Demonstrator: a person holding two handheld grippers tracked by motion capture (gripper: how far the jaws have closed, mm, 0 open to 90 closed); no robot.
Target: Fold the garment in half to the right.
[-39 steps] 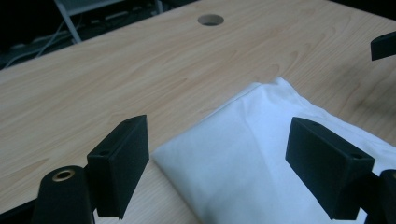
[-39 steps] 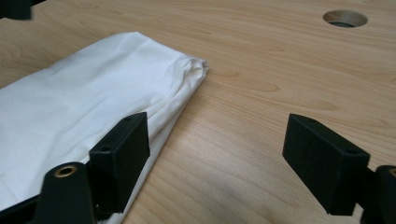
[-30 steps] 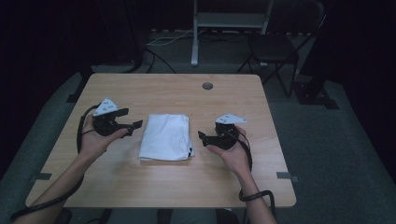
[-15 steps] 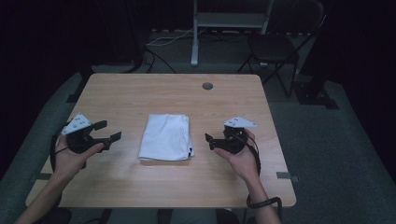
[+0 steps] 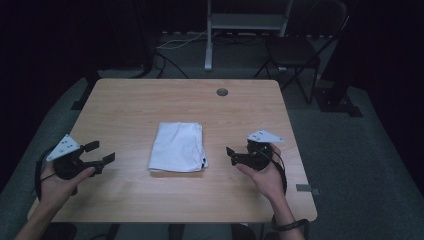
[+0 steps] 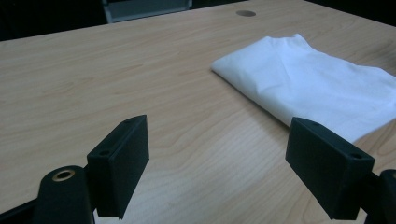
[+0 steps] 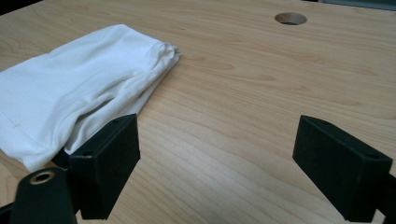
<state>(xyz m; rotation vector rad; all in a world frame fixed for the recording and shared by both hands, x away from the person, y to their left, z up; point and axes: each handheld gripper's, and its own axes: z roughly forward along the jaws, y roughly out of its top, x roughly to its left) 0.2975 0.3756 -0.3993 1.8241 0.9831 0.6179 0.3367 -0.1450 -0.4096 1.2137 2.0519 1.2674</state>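
A folded white cloth (image 5: 179, 147) lies mid-frame between the left gripper (image 5: 102, 154) at lower left and the right gripper (image 5: 231, 156), both spread and empty, the right's jaws having just been opening.

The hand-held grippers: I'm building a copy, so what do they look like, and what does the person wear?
Each hand-held gripper, left and right, is black with two blocky rectangular jaws, a grey three-cornered plate on top and a trailing black cable. The forearms are bare; a dark band circles the right wrist.

left gripper (image 6: 233, 158) jaws wide apart, folded white cloth (image 6: 317, 84) on wooden table (image 6: 116, 79)
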